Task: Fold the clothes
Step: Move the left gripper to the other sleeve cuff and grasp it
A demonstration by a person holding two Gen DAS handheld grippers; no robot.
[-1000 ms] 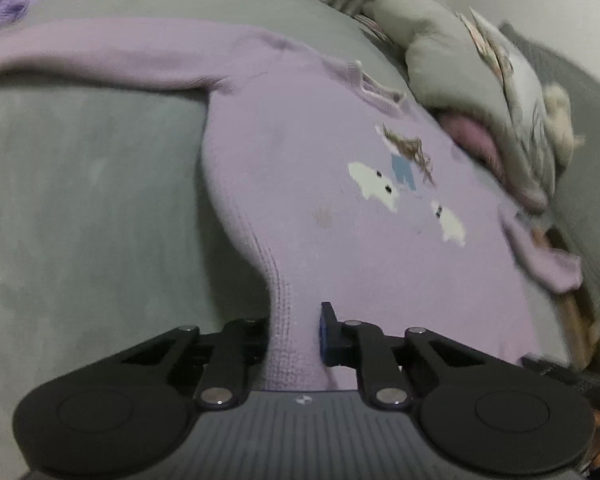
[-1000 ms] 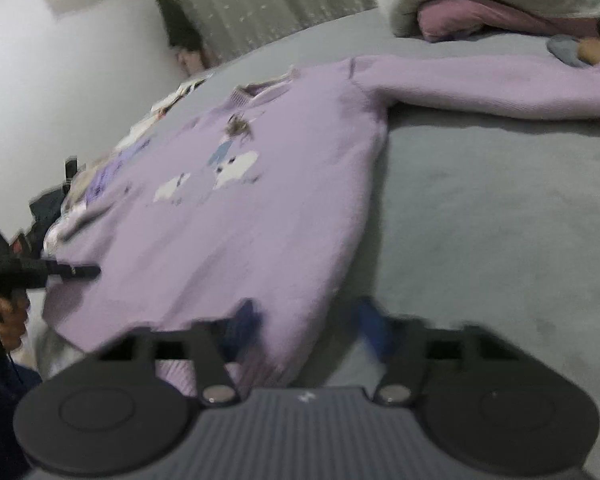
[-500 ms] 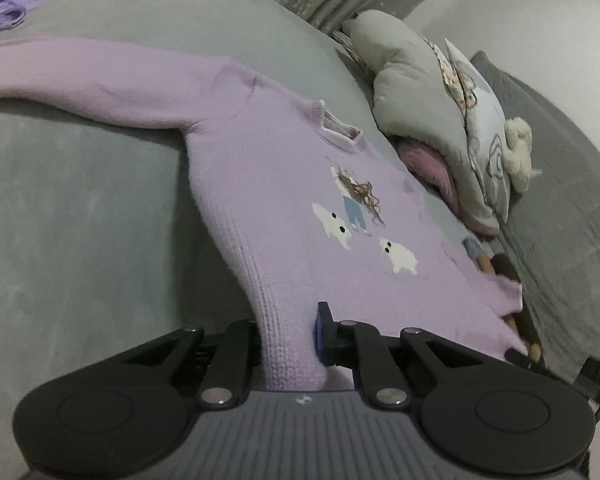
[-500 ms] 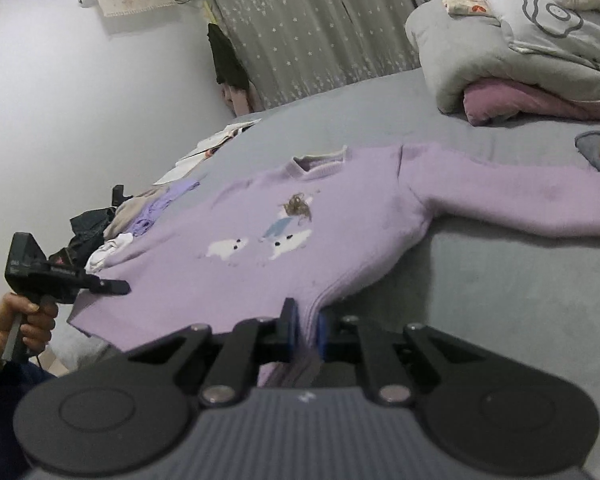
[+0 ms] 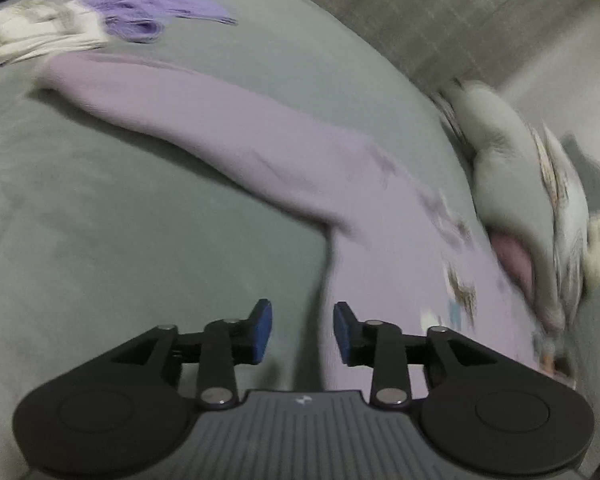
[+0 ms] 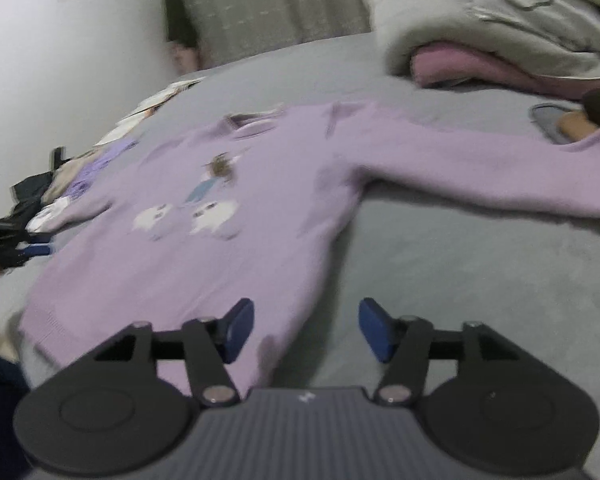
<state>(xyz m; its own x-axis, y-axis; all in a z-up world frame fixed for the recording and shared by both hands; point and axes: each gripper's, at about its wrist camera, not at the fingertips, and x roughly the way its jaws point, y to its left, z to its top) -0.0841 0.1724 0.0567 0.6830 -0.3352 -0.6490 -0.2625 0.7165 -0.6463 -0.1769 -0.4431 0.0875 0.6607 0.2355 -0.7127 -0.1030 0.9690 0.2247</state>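
A lilac knit sweater [image 6: 228, 216] with white animal patches lies front-up and flat on the grey bed [image 6: 480, 272], both sleeves spread outward. In the left wrist view the sweater [image 5: 380, 248] runs from a long sleeve at upper left down to its hem beside my gripper. My left gripper [image 5: 302, 330] is open and empty, its right pad next to the hem's left side edge. My right gripper [image 6: 306, 330] is open and empty, just above the hem's right corner. The left gripper also shows at the right wrist view's left edge [image 6: 24, 250].
A pile of grey bedding [image 6: 500, 28] on a pink pillow [image 6: 480, 68] sits at the head of the bed. Loose clothes, including a purple garment [image 5: 148, 16], lie at the bed's far left side. Curtains [image 6: 268, 4] hang behind.
Both grippers were shut on the sweater's hem corners half a second ago; both have opened and let go. The sweater now lies flat on the bed. Both views have swung sideways and blurred.
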